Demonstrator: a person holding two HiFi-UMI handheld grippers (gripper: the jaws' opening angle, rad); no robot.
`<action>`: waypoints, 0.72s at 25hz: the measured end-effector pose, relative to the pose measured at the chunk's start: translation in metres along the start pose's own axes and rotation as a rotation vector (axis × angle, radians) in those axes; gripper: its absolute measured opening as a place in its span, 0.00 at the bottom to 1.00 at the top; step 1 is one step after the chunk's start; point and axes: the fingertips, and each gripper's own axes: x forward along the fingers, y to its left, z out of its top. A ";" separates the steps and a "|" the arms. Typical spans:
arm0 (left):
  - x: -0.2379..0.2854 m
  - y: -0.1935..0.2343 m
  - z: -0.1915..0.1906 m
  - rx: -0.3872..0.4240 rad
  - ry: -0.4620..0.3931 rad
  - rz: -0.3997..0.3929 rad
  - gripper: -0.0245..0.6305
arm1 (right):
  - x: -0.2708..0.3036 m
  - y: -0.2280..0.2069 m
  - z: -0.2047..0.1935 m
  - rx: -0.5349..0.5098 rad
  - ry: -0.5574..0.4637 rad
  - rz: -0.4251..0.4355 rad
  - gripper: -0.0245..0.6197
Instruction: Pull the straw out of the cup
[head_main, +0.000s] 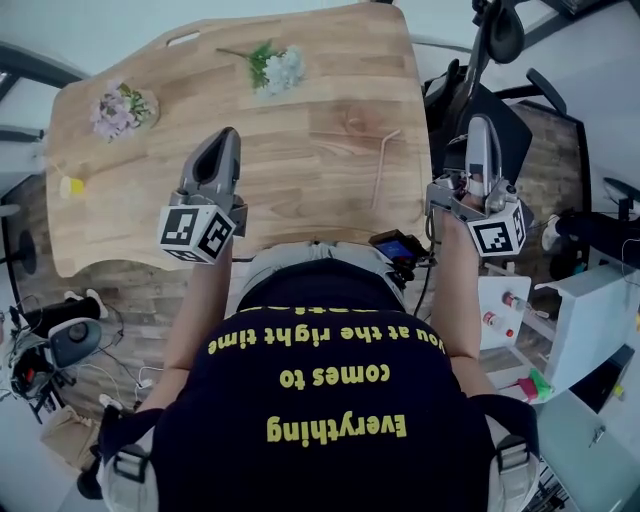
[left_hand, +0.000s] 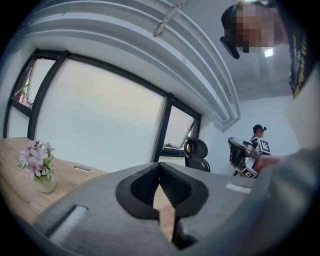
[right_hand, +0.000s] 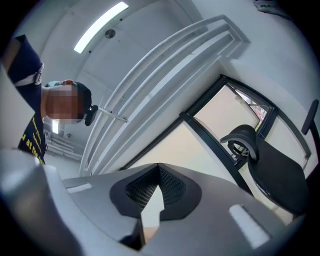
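The person's dark shirt (head_main: 320, 430) fills the foreground, with both tools held just ahead of it. The left gripper (head_main: 228, 140) hangs over the table's (head_main: 300, 200) near edge, and the right gripper (head_main: 482, 125) sits just off its right edge. Each has its jaws pressed together on nothing. The straw (head_main: 383, 168) lies flat on the wood by the right edge. No cup shows, so the pull looks finished, with the empty grippers likely held clear of it.

Navy T-shirt (head_main: 320, 455) with yellow lettering
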 end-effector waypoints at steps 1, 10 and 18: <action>-0.001 0.000 0.000 0.000 0.000 0.002 0.04 | 0.001 0.003 0.000 -0.031 0.011 0.001 0.05; -0.003 0.004 -0.004 -0.001 0.007 0.010 0.04 | -0.009 0.012 0.002 -0.167 0.041 -0.062 0.05; 0.002 0.000 -0.005 0.001 0.006 0.001 0.04 | -0.015 0.012 -0.004 -0.240 0.061 -0.101 0.05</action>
